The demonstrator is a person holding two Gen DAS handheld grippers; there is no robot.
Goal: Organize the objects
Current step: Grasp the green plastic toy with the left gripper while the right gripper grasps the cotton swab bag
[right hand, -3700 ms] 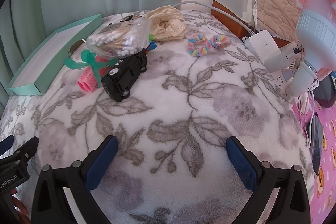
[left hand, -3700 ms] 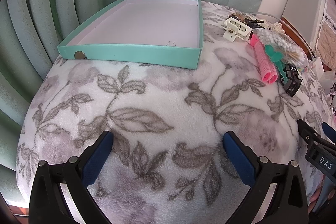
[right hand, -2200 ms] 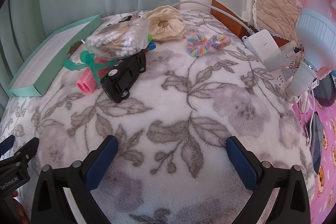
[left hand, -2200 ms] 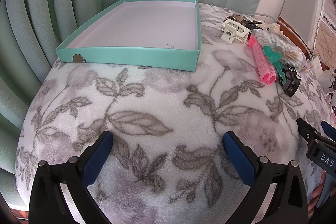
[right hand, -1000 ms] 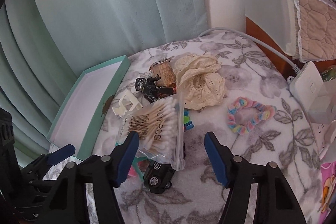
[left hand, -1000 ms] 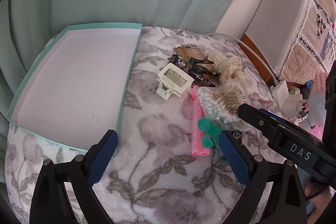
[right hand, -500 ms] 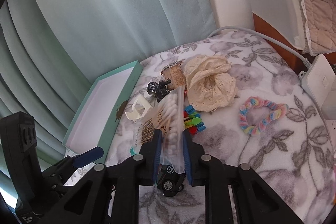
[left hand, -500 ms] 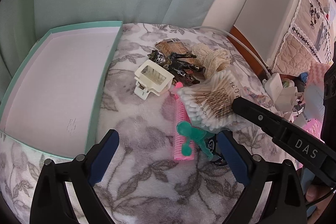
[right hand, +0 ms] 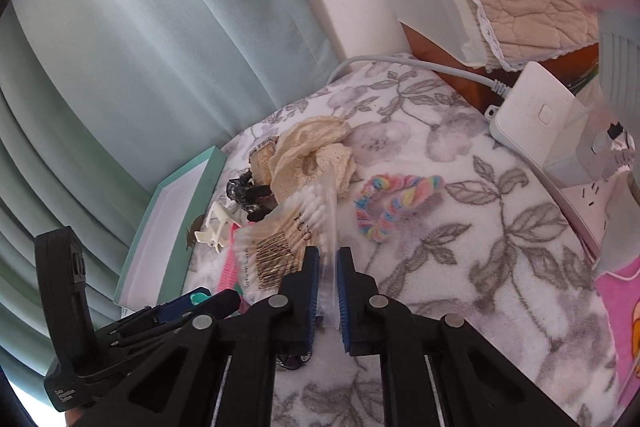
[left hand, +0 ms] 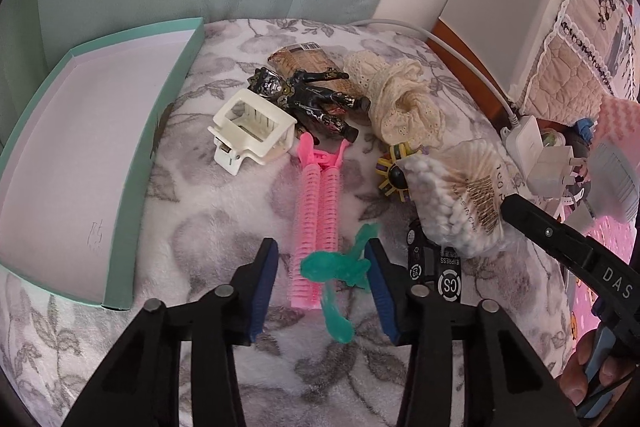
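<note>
My left gripper is open but narrowed, its blue pads on either side of the pink hair roller and the teal bow clip lying across it. The right pad is at the clip's edge. My right gripper is shut on the clear edge of the cotton swab bag, which hangs raised above the blanket; the same bag shows in the left wrist view. The teal box with a pale bare floor stands at the left.
On the flowered blanket lie a white claw clip, a black figure, a cream lace cloth, a black toy car and a rainbow scrunchie. A white power strip and its cable lie at the right edge. Curtains hang behind.
My left gripper has moved forward and narrowed around the pink roller and teal clip. My right gripper, shut on the swab bag, has carried it up and to the right.
</note>
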